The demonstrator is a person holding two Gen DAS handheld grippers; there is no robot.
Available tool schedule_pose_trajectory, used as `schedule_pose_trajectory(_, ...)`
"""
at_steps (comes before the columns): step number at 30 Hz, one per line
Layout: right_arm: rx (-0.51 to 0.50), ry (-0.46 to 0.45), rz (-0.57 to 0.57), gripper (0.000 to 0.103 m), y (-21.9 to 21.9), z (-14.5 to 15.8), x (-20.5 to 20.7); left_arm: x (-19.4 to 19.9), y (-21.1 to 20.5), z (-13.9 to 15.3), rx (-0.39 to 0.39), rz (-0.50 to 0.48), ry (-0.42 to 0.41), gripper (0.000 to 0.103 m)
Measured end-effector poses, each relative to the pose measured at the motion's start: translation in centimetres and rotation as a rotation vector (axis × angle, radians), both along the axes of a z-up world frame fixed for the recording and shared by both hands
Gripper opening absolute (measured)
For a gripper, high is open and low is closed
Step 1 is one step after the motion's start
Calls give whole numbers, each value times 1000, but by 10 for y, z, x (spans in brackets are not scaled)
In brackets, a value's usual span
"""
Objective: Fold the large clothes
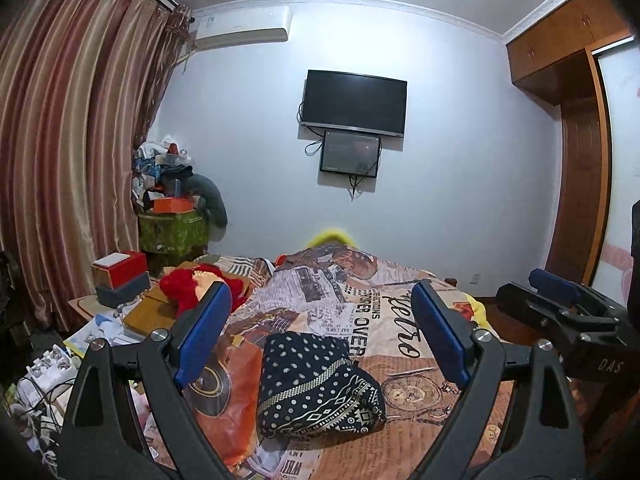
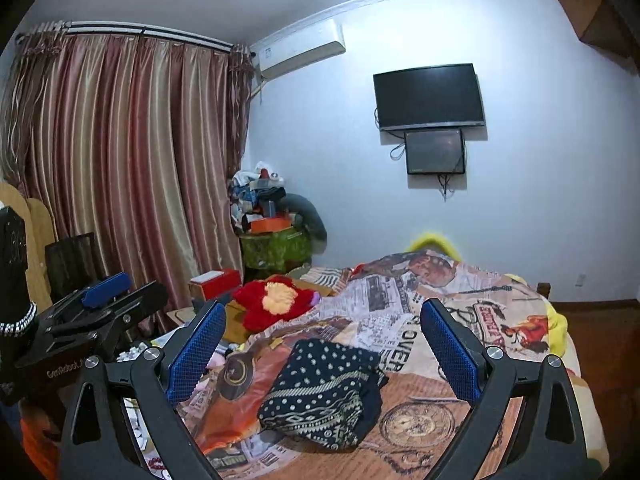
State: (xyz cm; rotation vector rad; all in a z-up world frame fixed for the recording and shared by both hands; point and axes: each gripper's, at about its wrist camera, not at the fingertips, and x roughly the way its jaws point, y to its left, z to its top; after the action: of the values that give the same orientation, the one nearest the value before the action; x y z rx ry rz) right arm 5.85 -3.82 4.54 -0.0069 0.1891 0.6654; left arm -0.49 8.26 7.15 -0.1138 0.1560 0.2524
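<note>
Starting at the left, a red plush is seen by the bed's edge. Both claws — left claw and right claw — are held spread wide, gripping nothing, above the garment, which is found folded — a dotted bundle — mid-bed.

One folded dark dotted garment lies on one bed. Two grippers: the left gripper and the right gripper (four blue pads in all). Two wall screens, a television and a smaller screen. One air conditioner.
</note>
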Motion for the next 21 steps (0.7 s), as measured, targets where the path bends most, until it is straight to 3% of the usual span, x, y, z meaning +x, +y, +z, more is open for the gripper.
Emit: schedule_pose_trajectory(21, -5, 69, -23, 97, 2, -15, 6, 7, 3, -14, -21, -16, 48, 92)
